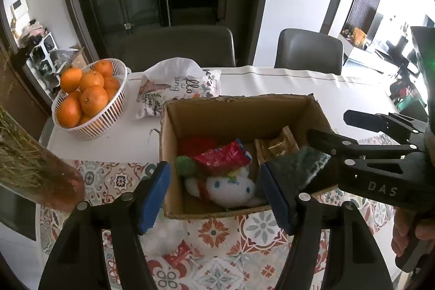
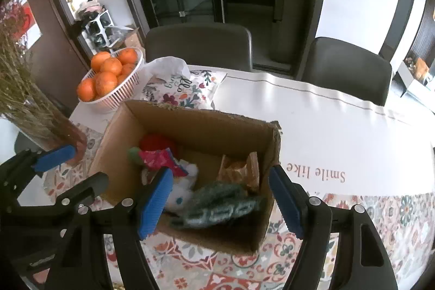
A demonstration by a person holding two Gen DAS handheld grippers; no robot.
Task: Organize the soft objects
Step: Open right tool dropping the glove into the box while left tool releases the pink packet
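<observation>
An open cardboard box [image 1: 239, 110] [image 2: 190, 124] stands on the table and holds soft things: a white plush toy [image 1: 231, 188], a red packet [image 1: 223, 156], a red yarn ball [image 2: 156, 143] and a small green ball [image 1: 185, 165]. A dark green knitted piece [image 2: 217, 204] lies blurred in the box's near right part, between and just beyond the open right gripper's [image 2: 220, 203] blue pads. In the left wrist view the right gripper [image 1: 334, 132] reaches over the box's right edge above the green piece [image 1: 301, 165]. My left gripper [image 1: 214, 195] is open and empty at the box's near wall.
A white basket of oranges [image 1: 89, 99] stands at the back left. A floral tissue pouch [image 1: 176, 91] lies behind the box. A vase with dried grass [image 1: 40, 170] stands at the left. Two grey chairs [image 2: 198, 48] are behind the table. A patterned cloth [image 2: 244, 268] covers the near table.
</observation>
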